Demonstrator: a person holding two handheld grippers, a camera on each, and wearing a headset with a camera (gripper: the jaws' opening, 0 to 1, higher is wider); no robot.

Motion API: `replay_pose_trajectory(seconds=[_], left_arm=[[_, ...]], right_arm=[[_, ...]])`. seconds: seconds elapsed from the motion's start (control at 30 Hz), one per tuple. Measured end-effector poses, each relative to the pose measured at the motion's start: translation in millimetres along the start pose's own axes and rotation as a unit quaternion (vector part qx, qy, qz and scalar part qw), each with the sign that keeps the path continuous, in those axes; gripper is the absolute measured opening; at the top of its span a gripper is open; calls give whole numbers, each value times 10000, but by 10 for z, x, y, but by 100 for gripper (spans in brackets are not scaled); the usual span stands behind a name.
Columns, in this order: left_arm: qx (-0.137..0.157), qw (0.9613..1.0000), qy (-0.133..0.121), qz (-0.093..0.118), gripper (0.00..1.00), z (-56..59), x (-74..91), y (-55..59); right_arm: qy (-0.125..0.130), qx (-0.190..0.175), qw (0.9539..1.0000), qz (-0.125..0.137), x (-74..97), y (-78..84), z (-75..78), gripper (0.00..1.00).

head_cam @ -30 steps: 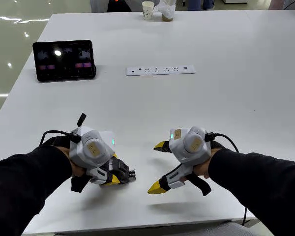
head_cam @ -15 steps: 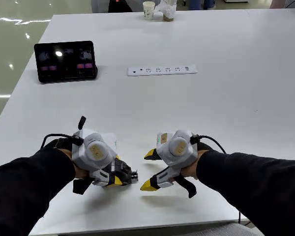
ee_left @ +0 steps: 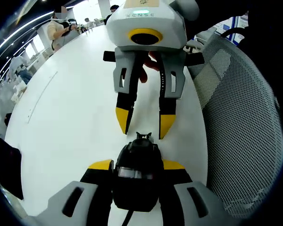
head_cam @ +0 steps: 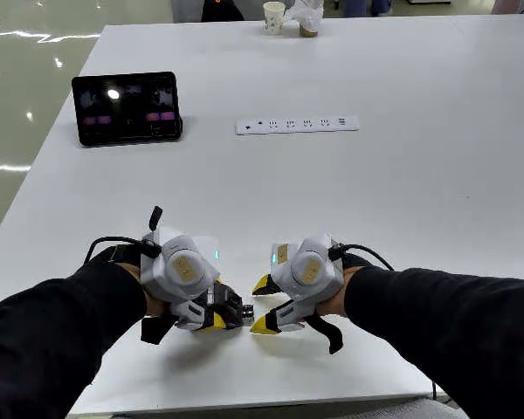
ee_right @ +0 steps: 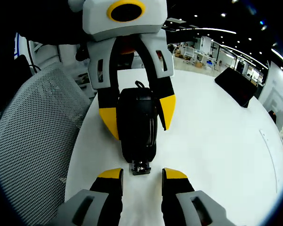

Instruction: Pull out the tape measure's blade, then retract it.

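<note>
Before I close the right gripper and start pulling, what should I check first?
1. Left gripper clamped on the black plastic tape measure case: ok.
2. Right gripper fingers open wide enough to take the hook: ok.
3. Small metal blade hook lined up with the gap between the right fingers: ok.
4. Hook actually gripped: not ok, the fingers stand apart from it.
5. Blade fully inside the case before the pull: ok, just the hook sticks out.
6. Blade lock released: cannot tell.
</note>
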State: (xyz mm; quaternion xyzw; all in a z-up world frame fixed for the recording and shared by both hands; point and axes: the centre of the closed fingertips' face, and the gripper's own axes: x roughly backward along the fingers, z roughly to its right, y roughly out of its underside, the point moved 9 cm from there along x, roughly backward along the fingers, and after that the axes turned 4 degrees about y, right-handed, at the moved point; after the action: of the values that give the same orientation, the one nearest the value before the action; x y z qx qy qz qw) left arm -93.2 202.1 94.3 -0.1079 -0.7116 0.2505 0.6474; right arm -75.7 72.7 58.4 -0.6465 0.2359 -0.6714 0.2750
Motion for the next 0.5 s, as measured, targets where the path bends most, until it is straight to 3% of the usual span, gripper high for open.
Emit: replay_pose_trajectory(seconds=[0.13, 0.3, 0.4, 0.5], left_arm=[[9, 10000, -6, 21, 32, 3, -1, 1], [15, 10000, 7, 22, 32, -1, -3, 4], [20, 10000, -1, 44, 32, 1, -1, 6], [12, 10000, -7, 75, 32, 1, 1, 13]], right_arm=[[-17, -12, 10000, 64, -39, -38, -1, 30], [-33, 85, 9999, 89, -68, -62, -7, 14], [-67, 72, 9999, 37, -93, -51, -4, 13], [-92, 385, 9992, 16, -107, -47, -6, 13]])
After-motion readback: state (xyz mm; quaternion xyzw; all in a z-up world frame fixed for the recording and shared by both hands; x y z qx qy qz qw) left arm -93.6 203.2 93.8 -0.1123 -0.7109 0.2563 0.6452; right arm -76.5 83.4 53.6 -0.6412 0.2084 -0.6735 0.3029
